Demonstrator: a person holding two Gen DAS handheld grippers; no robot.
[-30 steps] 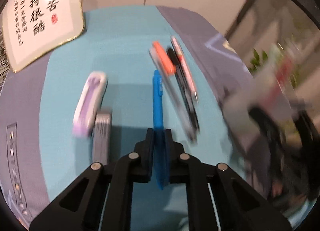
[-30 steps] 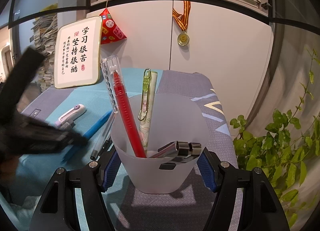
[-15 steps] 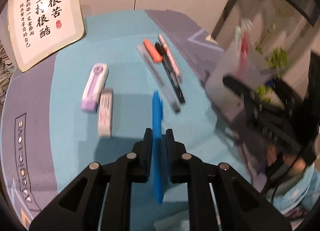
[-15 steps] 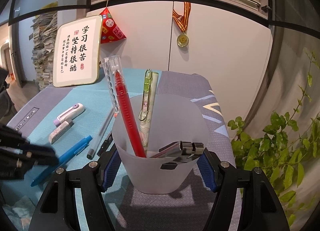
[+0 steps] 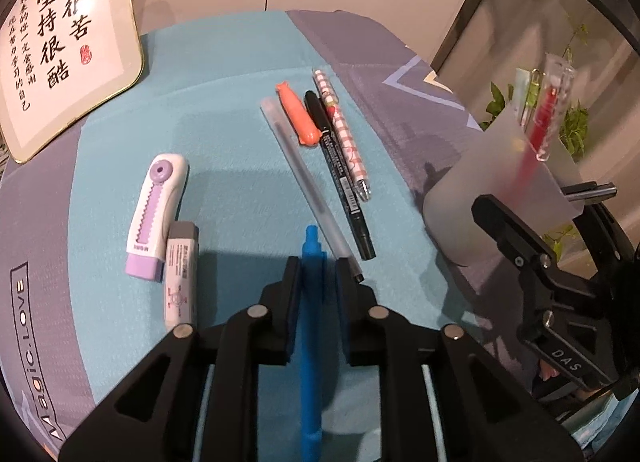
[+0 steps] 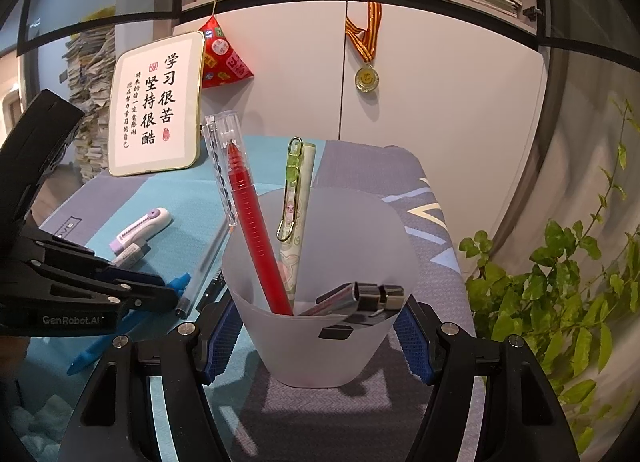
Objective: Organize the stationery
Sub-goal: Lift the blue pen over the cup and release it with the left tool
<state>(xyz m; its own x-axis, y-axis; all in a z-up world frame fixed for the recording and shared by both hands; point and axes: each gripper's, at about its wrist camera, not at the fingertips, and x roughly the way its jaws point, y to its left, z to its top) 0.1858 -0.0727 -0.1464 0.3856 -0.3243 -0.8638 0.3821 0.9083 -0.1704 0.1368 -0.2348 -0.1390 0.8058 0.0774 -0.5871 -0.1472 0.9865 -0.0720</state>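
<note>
The surface wears a grey cloth with a teal mat across its middle. A framed sign leans at the far left corner. At the right edge stands a frosted cup, pinched at its base by the right tool; a red pen, a cream pen with a green clip and a dark clip sit inside it. The left tool hangs over the near middle of the mat with a blue pen between its pads; its jaws have just been opening, and a thin gap shows on each side of the pen. Beyond it lie a clear pen, a black pen, a checked pen and an orange piece, side by side. Toward the left edge lie a purple-and-white correction tape and an eraser, touching.
</note>
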